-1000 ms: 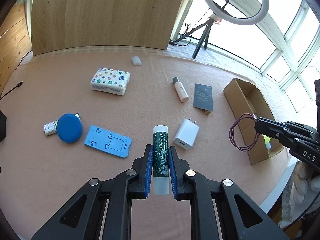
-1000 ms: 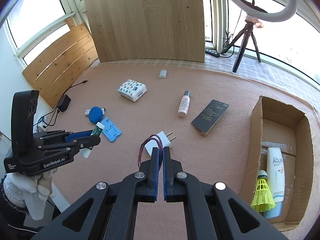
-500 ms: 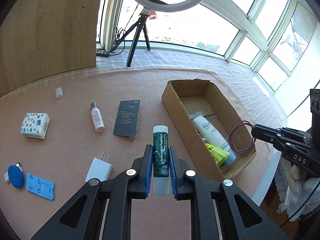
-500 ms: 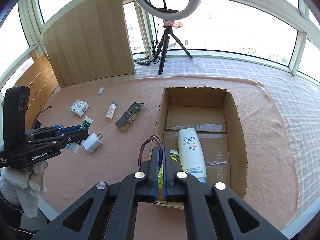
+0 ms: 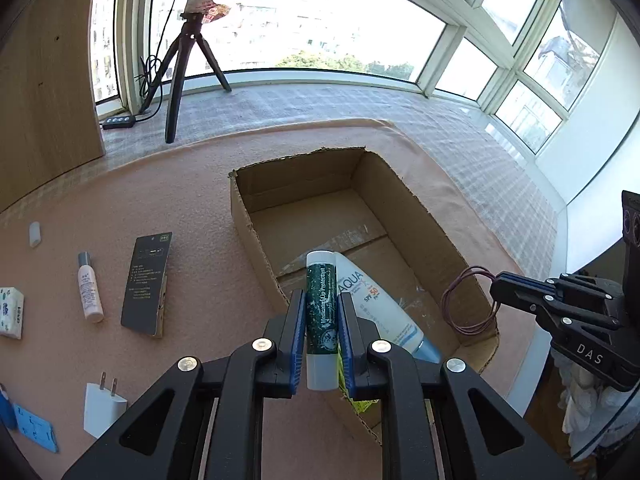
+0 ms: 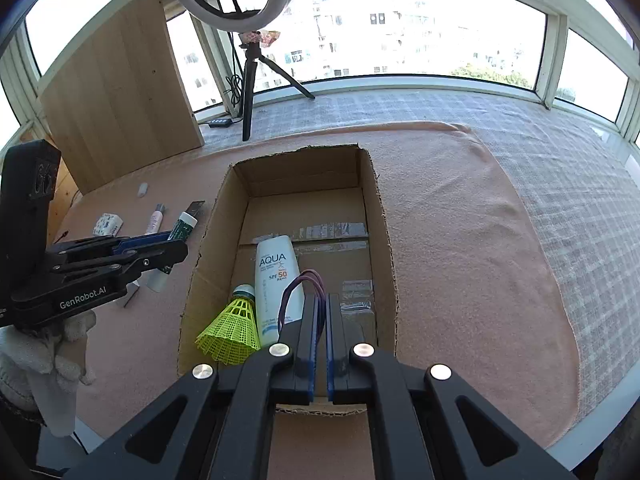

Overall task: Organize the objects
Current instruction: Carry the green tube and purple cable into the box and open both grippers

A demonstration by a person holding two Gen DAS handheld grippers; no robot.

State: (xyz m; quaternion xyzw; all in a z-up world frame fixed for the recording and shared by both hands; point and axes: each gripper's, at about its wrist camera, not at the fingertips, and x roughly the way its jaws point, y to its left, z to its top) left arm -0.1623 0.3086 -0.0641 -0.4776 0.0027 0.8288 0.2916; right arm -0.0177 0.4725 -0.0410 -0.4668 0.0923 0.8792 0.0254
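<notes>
My left gripper (image 5: pixel 322 304) is shut on a green and white lip balm tube (image 5: pixel 320 308) and holds it above the near left wall of the open cardboard box (image 5: pixel 256 240). My right gripper (image 6: pixel 322 304) is shut on a purple hair tie (image 6: pixel 298 286) and holds it over the near end of the box (image 6: pixel 382 240). The hair tie also shows in the left wrist view (image 5: pixel 466 304). In the box lie a white AQUA sunscreen tube (image 6: pixel 276 276) and a yellow shuttlecock (image 6: pixel 232 328).
On the pink mat left of the box lie a black card (image 5: pixel 148 280), a small white bottle (image 5: pixel 89 286), a white charger plug (image 5: pixel 102 406), a patterned tissue pack (image 5: pixel 10 312), a blue phone stand (image 5: pixel 34 428) and a small white piece (image 5: pixel 35 234). A ring light tripod (image 6: pixel 250 92) stands behind.
Both grippers have swung right from the scattered objects to the box. The lip balm now sits over the box's left wall and the hair tie over its near end.
</notes>
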